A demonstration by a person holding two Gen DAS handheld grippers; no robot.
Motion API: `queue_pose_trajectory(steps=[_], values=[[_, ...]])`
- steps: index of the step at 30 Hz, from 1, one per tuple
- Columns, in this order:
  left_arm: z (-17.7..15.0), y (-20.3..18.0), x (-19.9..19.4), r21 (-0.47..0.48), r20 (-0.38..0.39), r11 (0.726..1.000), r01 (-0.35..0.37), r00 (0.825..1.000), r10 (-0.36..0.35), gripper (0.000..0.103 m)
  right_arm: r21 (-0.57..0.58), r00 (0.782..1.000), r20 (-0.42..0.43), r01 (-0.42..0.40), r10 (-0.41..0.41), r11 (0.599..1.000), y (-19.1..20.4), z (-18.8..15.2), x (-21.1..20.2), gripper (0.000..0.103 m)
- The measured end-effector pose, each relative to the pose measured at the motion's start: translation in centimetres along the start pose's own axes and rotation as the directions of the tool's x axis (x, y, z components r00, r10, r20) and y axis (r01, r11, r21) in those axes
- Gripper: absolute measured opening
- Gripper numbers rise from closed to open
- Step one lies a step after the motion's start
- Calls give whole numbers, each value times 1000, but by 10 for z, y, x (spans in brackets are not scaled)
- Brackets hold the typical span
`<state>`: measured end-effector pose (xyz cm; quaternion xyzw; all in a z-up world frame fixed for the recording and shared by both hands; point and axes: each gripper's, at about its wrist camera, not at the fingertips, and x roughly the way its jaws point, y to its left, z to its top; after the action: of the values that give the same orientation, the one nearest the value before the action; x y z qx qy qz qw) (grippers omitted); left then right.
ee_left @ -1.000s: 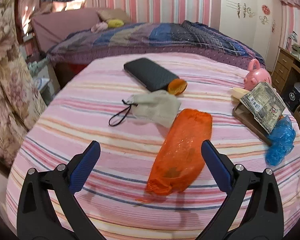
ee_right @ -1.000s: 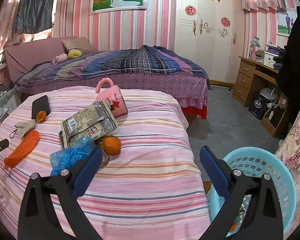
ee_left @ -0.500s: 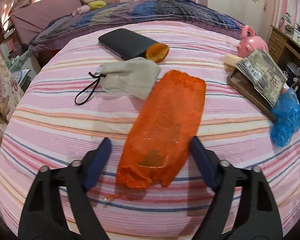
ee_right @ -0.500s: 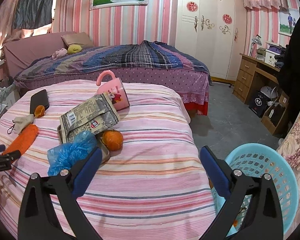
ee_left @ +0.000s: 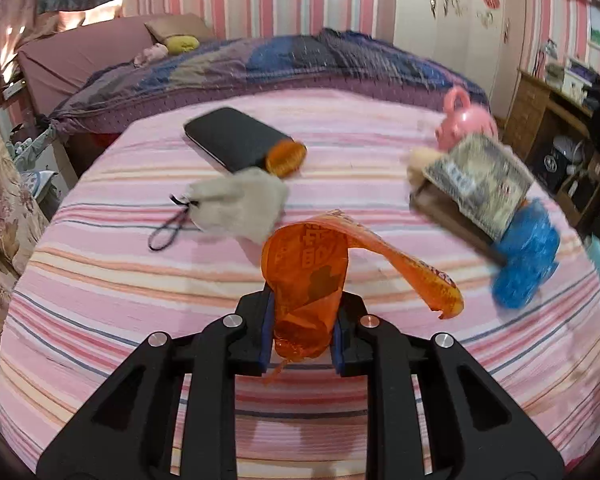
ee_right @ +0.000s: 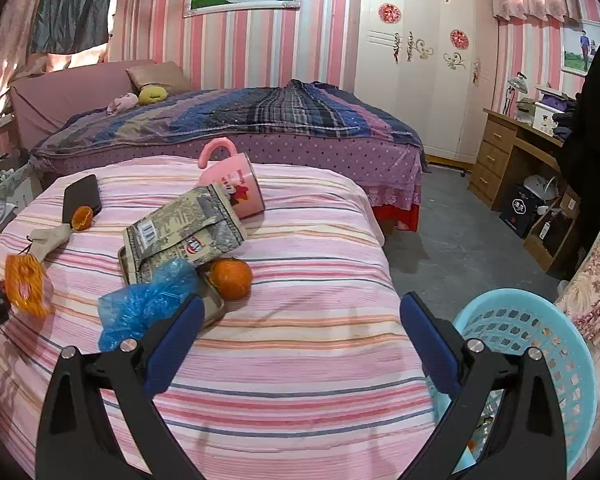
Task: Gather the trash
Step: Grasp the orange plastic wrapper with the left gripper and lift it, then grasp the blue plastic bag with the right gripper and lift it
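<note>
Lifted since a second ago, orange wrapper hangs pinched in left tongs; right tongs gape empty over the bed's right edge beside blue basket

L gripper clamped on orange bag, bag lifted off striped bed, free end drooping right. Behind: grey pouch, black case w/ orange peel. Right edge: blue bag, snack pack, pink mug.

Orange wrapper with printed characters; pink, white and grey striped cover on the desk; crumpled blue bag; pink cartoon mug; pale turquoise perforated basket; black tongs, blue pads.
</note>
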<state>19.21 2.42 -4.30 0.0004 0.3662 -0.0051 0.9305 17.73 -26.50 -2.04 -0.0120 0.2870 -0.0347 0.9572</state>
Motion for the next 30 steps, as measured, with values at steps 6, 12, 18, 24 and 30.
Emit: queue_pose_trajectory(steps=[6,12,18,24,30], values=[[2,13,-3,-31,7,999,-21,1000,21,21,-22,999,1,-45,45,999,20,0,1,96],[3,27,-3,-59,5,997,-42,999,43,21,-81,996,-16,-93,92,992,55,-1,7,96],[5,36,-6,-68,21,995,-76,997,78,21,-132,993,-48,-116,110,984,85,-2,22,96],[5,41,-7,-69,26,994,-89,996,90,21,-140,978,-136,-178,159,974,102,-8,39,83],[6,41,-11,-74,38,994,-81,996,84,21,-166,966,-145,-239,217,957,105,-10,35,38]])
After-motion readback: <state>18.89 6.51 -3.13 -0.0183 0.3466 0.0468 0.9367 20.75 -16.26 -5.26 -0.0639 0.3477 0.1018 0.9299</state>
